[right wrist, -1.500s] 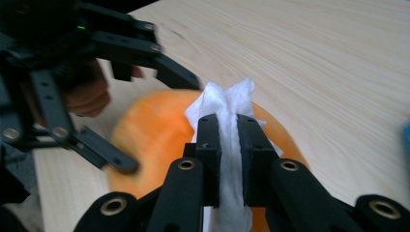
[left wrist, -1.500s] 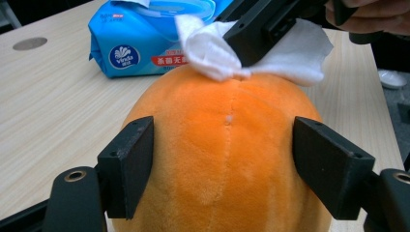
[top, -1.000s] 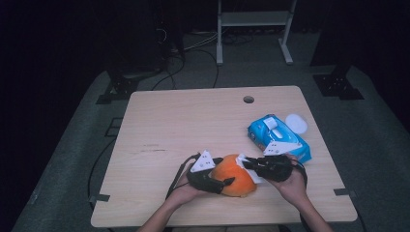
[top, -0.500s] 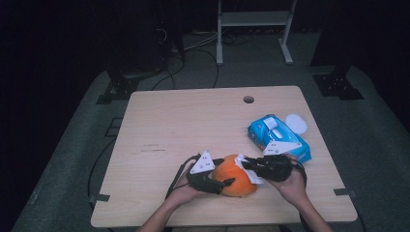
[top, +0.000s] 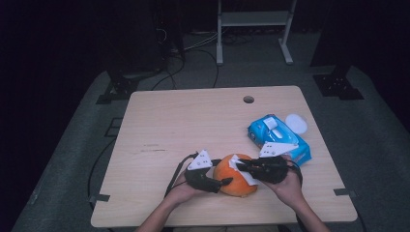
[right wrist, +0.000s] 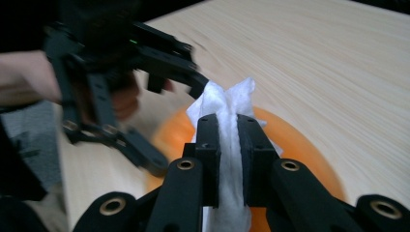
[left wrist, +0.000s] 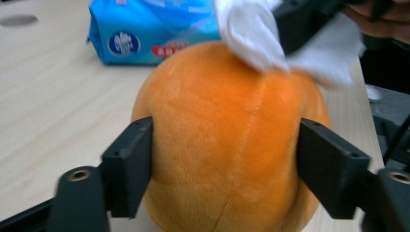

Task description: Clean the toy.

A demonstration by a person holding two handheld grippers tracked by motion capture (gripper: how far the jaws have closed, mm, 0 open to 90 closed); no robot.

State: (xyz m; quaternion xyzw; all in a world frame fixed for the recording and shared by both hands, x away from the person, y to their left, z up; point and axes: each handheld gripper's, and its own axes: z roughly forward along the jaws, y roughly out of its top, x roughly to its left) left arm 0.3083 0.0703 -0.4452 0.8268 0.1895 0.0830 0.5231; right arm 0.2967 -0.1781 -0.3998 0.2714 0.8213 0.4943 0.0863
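1. The round orange plush ball (top: 235,175) sits near the table's (top: 193,121) front edge; the left gripper's (left wrist: 222,174) jaws have just been closing and now clasp its sides.
2. The right gripper (right wrist: 227,145), clenched on a crumpled white wipe (right wrist: 227,104), presses it onto the ball's top, so wiping can go on steadily.

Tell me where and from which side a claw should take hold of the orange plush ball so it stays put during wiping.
Grip the orange plush ball across its widest middle, coming in level from the person's side, as the left claw does now with a jaw on either flank. Its round, soft body would probably squash and hold there, and that leaves the top free for the white wipe pinched in the right claw.
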